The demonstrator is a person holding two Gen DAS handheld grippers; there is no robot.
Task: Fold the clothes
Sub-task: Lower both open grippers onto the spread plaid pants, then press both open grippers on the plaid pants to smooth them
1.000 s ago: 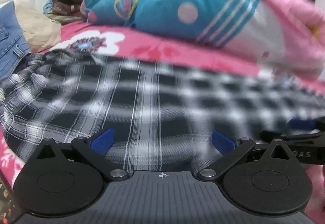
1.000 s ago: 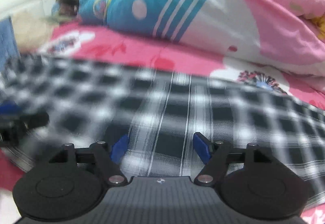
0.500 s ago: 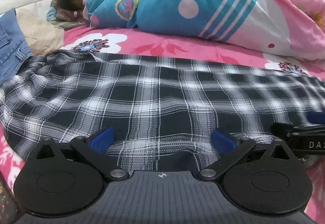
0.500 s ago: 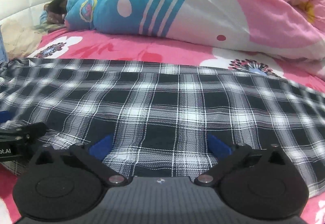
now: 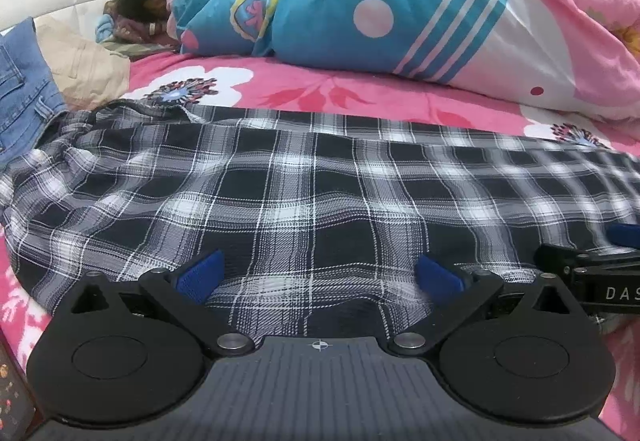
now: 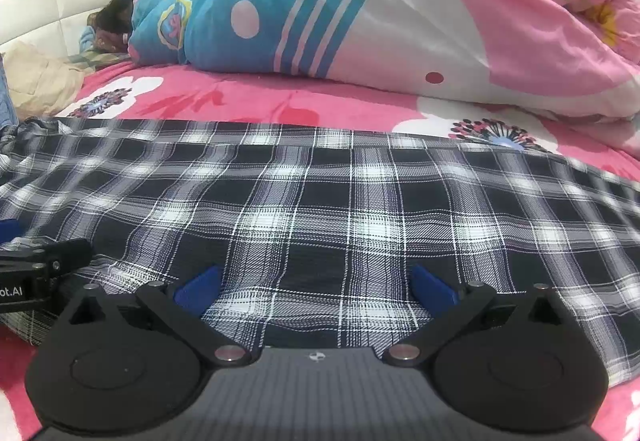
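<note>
A black-and-white plaid garment [image 5: 312,197] lies spread on the bed [image 5: 320,93], its long axis left to right across both frames. The left gripper [image 5: 318,277] and right gripper [image 6: 316,283] sit side by side at its near edge, low in frame, jaws wide open, holding nothing.

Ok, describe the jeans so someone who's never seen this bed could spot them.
Start at the pink flowered bedspread. The checked shirt lies spread across it; the jeans sit off its left end, beside beige clothing. They are the only blue denim there.
</note>
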